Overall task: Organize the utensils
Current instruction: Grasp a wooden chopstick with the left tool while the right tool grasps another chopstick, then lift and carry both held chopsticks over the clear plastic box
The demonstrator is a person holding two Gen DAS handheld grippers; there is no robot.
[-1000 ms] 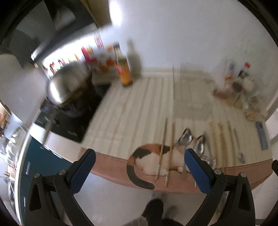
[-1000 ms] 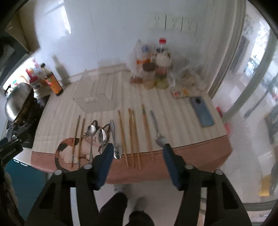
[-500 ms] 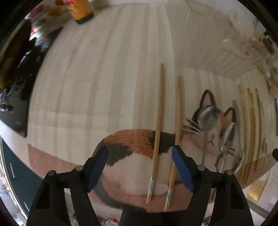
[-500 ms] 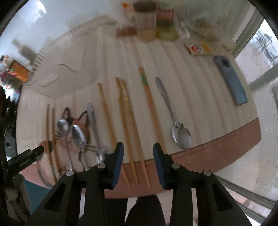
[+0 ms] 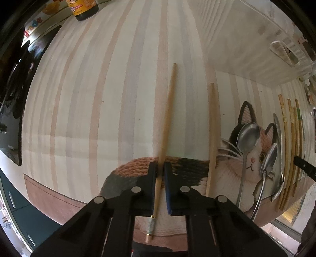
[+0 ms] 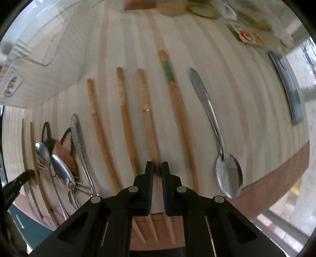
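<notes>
In the left wrist view my left gripper [image 5: 160,170] is shut on a long wooden chopstick [image 5: 167,110] that lies on the striped cloth. Its twin chopstick [image 5: 212,134] lies just to the right. Three metal spoons [image 5: 247,136] rest on the cat picture. In the right wrist view my right gripper [image 6: 157,168] is shut on a gold-banded wooden chopstick [image 6: 145,102]. Other chopsticks [image 6: 124,110] lie beside it, one with a green band [image 6: 169,74]. A large metal spoon [image 6: 227,174] lies to the right.
A clear plastic drying rack [image 5: 284,51] stands at the back, also in the right wrist view [image 6: 29,49]. A sauce bottle [image 5: 83,8] stands far left. A phone [image 6: 288,87] and jars [image 6: 171,8] sit at the back right. The table's front edge [image 6: 276,178] is close.
Both grippers came down to the cloth and closed, the left on the long chopstick, the right on the gold-banded chopstick.
</notes>
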